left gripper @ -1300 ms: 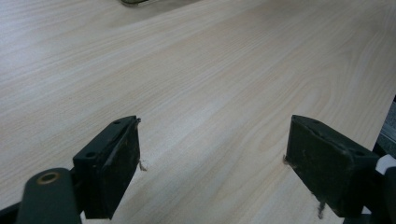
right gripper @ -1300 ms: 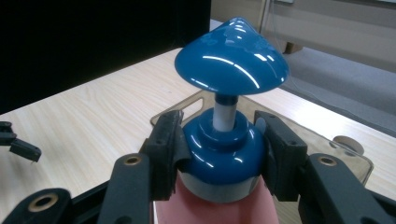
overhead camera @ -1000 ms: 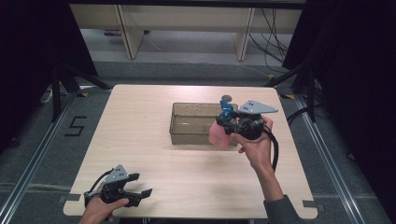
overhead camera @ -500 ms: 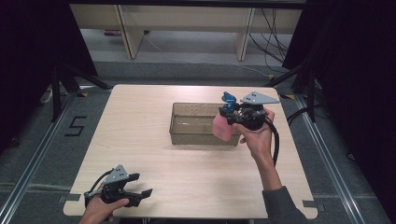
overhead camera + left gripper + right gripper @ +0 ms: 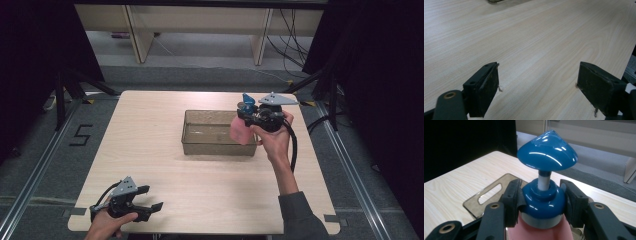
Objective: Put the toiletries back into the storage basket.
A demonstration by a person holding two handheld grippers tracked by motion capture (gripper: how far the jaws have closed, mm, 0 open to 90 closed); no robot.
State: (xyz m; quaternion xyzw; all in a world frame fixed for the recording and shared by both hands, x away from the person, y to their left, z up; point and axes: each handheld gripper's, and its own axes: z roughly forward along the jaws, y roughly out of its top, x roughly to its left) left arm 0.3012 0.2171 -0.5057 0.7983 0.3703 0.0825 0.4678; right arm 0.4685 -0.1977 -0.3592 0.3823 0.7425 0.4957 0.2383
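The right gripper (image 5: pixel 248 114) is held up in the air over the right end of the tray (image 5: pixel 200 145), which is a clear brownish box standing in the middle of the table (image 5: pixel 150 165). Its two jaws are closed on a pump bottle (image 5: pixel 240 130) with a pink body and a blue top. In the right gripper view the jaws press on both sides of the blue collar of the bottle (image 5: pixel 543 202), and the blue pump head rises above them on a white stem. The pink body hangs below the jaws. In the high view the lower part of the bottle is over the right end of the tray, near its right wall; I cannot tell if it touches the tray. The person's right hand (image 5: pixel 275 137) holds this gripper from below, and a black cable goes down along the forearm.

The left gripper (image 5: pixel 145 205) rests low at the near left corner of the table, well apart from the tray and the bottle. Its jaws stand wide apart and there is nothing between them. In the left gripper view the bare wood of the table (image 5: pixel 536 45) lies between the jaws.
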